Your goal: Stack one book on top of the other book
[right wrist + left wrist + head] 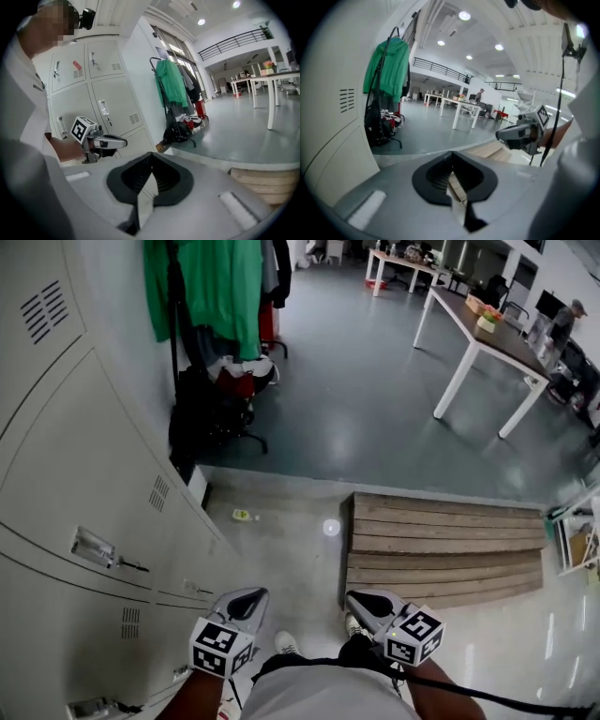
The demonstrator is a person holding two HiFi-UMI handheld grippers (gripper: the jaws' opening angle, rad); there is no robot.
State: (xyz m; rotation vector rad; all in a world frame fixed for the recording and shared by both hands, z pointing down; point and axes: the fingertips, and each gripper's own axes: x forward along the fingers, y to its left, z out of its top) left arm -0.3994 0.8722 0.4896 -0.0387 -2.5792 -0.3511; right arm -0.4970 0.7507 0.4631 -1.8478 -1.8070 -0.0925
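Two grippers sit low in the head view, held over a pale floor (pixel 281 549), and neither of the books shows in any of the three views. At far left runs a bank of grey lockers (pixel 84 474) with vent slots and small handles. Just to their right, near the bottom edge, is the left gripper (pixel 246 601), its marker cube (pixel 222 645) nearest the person. Its own view shows its jaws pressed together with nothing between them, pointing out across the hall. Above it in the head view a green garment (pixel 211 287) hangs on a rack beside the lockers, with a dark heap (pixel 211 413) below that may be a bag on a chair, though it is too dim to be sure. A small yellow-green thing (pixel 242 515) lies on the floor near the locker base, and a white shoe (pixel 284 643) pokes out between the two grippers. The right gripper (pixel 367 604) is beside the left one and apart from it. Its own view shows its jaws closed flat against each other, empty, aimed toward the lockers and the clothes rack. Ahead of it lies a low platform of wooden planks (pixel 441 545). Farther right and well beyond stands a long table (pixel 483 334) with white legs, and a person (pixel 565 320) is near its far end
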